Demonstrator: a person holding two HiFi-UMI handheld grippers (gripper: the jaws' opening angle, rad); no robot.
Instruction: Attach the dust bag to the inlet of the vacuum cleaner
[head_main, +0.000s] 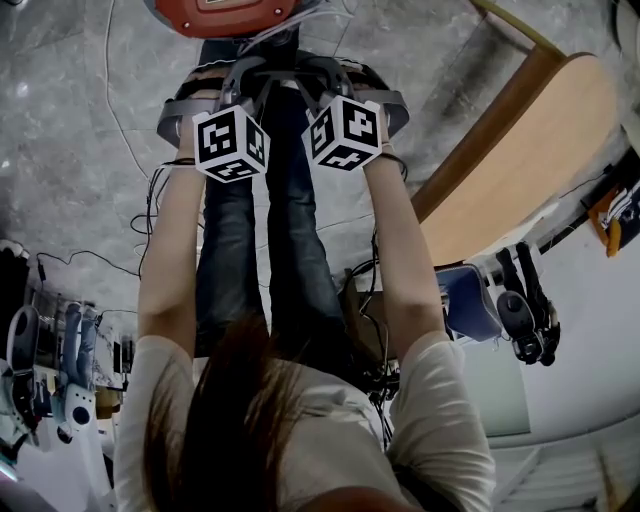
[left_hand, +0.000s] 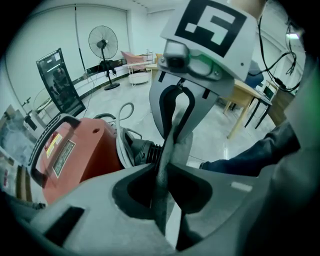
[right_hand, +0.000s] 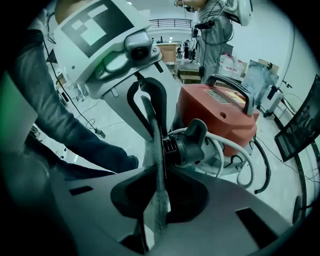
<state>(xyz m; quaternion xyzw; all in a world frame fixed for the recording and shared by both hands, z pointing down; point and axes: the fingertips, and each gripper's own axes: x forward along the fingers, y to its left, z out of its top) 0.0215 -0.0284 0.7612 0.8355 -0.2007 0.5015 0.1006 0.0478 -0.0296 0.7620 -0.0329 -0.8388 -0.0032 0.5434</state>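
Observation:
The grey fabric dust bag hangs edge-on between both grippers, over the floor in front of the red vacuum cleaner. My left gripper is shut on one edge of the bag. My right gripper is shut on the other edge of the dust bag. The vacuum's black ribbed inlet sits just behind the fabric, also seen in the left gripper view as the inlet. In the head view the marker cubes of the left gripper and right gripper are side by side below the vacuum; the jaw tips are hidden there.
A white hose loops around the vacuum's base. A wooden table and a blue chair stand to the right. Cables trail on the floor at the left. A standing fan and another person are farther off.

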